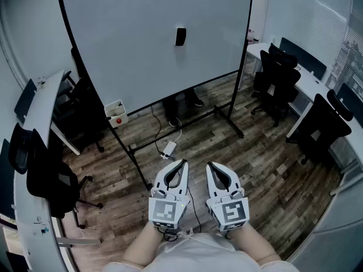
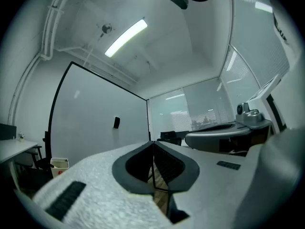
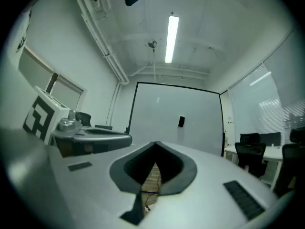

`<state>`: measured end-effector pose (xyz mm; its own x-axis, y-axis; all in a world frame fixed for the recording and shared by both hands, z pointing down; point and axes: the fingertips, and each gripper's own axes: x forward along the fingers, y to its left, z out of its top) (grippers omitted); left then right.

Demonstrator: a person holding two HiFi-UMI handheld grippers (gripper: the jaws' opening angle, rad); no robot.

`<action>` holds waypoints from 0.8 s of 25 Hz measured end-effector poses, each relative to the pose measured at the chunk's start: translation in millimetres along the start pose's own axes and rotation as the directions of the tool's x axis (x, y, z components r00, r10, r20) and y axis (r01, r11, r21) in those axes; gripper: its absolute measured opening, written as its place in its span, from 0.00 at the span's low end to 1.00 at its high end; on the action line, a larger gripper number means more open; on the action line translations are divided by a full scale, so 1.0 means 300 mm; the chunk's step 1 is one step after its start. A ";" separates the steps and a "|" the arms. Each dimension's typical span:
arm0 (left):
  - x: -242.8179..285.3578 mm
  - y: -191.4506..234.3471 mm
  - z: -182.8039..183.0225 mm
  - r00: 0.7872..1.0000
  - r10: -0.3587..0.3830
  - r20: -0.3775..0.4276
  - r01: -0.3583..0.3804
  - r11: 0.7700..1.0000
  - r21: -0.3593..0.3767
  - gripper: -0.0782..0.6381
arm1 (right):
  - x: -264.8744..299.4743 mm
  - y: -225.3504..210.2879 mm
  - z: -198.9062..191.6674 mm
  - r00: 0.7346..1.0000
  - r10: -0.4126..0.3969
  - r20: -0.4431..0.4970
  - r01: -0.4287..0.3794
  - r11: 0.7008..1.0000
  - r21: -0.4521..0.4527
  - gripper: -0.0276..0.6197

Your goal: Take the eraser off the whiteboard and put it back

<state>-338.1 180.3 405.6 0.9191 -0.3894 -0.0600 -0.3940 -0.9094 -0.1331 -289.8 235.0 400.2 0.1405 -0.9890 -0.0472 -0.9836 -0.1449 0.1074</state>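
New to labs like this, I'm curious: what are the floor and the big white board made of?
Floor: wood-look planks, perhaps laminate or vinyl; plank seams and mottled brown grain show, matte finish. Whiteboard: smooth coated white panel with a faint sheen and a thin dark frame; its core material cannot be told.

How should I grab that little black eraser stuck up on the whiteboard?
Pinch the eraser by its two long side edges, coming straight at the whiteboard from the front. It sits upright and flat against the board and is taller than it is wide, so its narrow left and right sides are probably the easiest place for the jaws to close.
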 end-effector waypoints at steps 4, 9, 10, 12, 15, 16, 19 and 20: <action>0.005 0.006 -0.005 1.000 0.002 -0.003 -0.002 1.000 -0.009 0.13 | 0.004 -0.005 -0.010 1.000 -0.004 -0.010 0.005 1.000 0.013 0.08; -0.002 0.020 -0.019 1.000 -0.013 -0.009 0.013 1.000 -0.022 0.13 | 0.018 0.010 -0.027 1.000 -0.008 -0.019 0.009 1.000 0.026 0.08; -0.004 0.024 -0.021 1.000 -0.016 -0.010 0.016 1.000 -0.026 0.13 | 0.023 0.014 -0.030 1.000 -0.010 -0.022 0.011 0.999 0.031 0.08; -0.007 0.033 -0.026 1.000 -0.023 -0.009 0.022 0.999 -0.035 0.13 | 0.031 0.018 -0.035 1.000 -0.020 -0.022 0.021 0.999 0.044 0.08; -0.010 0.056 -0.032 1.000 -0.030 -0.008 0.029 0.998 -0.056 0.13 | 0.046 0.025 -0.037 0.999 -0.039 -0.010 0.039 0.997 0.073 0.09; -0.012 0.068 -0.034 0.999 -0.030 -0.011 0.029 0.998 -0.063 0.13 | 0.054 0.032 -0.041 0.999 -0.041 -0.012 0.042 0.996 0.080 0.09; -0.020 0.116 -0.039 0.999 -0.030 -0.017 0.029 0.997 -0.067 0.13 | 0.083 0.061 -0.054 0.998 -0.052 -0.024 0.054 0.995 0.083 0.09; -0.024 0.130 -0.048 0.999 -0.036 -0.018 0.034 0.997 -0.069 0.13 | 0.093 0.071 -0.057 0.998 -0.057 -0.027 0.059 0.994 0.086 0.09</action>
<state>-360.0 145.7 415.1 0.9325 -0.3592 -0.0371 -0.3609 -0.9302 -0.0669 -305.0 203.9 418.1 0.1997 -0.9795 -0.0260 -0.9796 -0.2002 0.0184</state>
